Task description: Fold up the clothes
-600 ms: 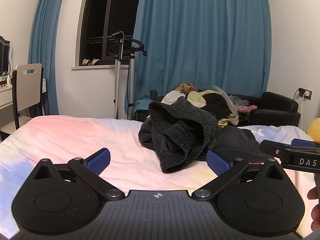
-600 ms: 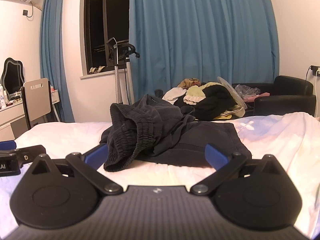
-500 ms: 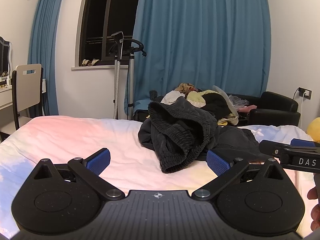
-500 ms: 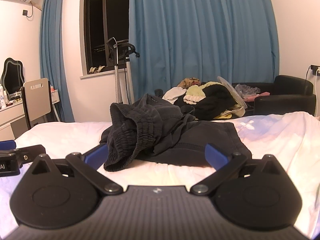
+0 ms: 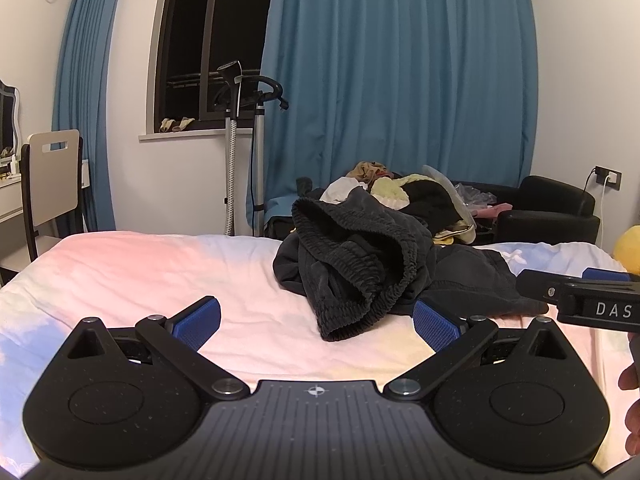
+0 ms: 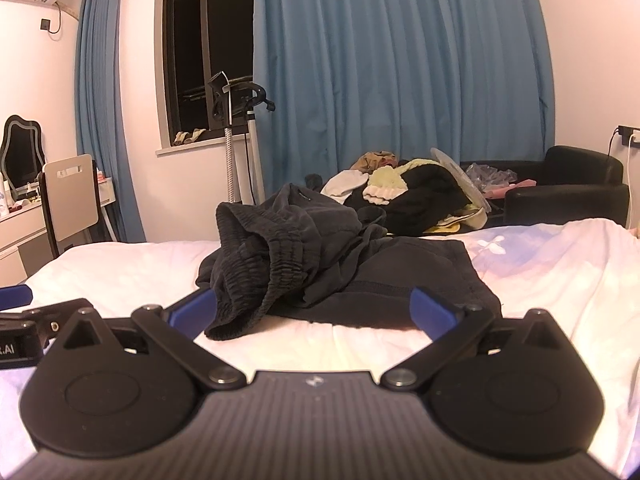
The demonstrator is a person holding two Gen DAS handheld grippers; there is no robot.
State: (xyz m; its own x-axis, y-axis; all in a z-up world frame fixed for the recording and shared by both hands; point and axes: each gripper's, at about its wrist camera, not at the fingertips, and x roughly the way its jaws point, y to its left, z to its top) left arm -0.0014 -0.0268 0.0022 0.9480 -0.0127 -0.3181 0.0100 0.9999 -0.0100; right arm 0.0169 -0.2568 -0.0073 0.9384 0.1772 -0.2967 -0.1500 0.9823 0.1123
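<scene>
Folding has not begun. From my left tool (image 5: pixel 316 318), spread wide and pinching nothing, I see the dark grey crumpled pants with a stretchy waistband (image 5: pixel 360 260) heaped on the soft pink-and-white bed (image 5: pixel 140 264). From my right tool (image 6: pixel 312 312), also spread and holding nothing, the pants (image 6: pixel 304 248) lie bunched just ahead. Everything is left to do.

Blue curtains (image 5: pixel 400 80), dark window (image 5: pixel 208 48), black armchair (image 5: pixel 552 216), white walls (image 5: pixel 132 168)
</scene>
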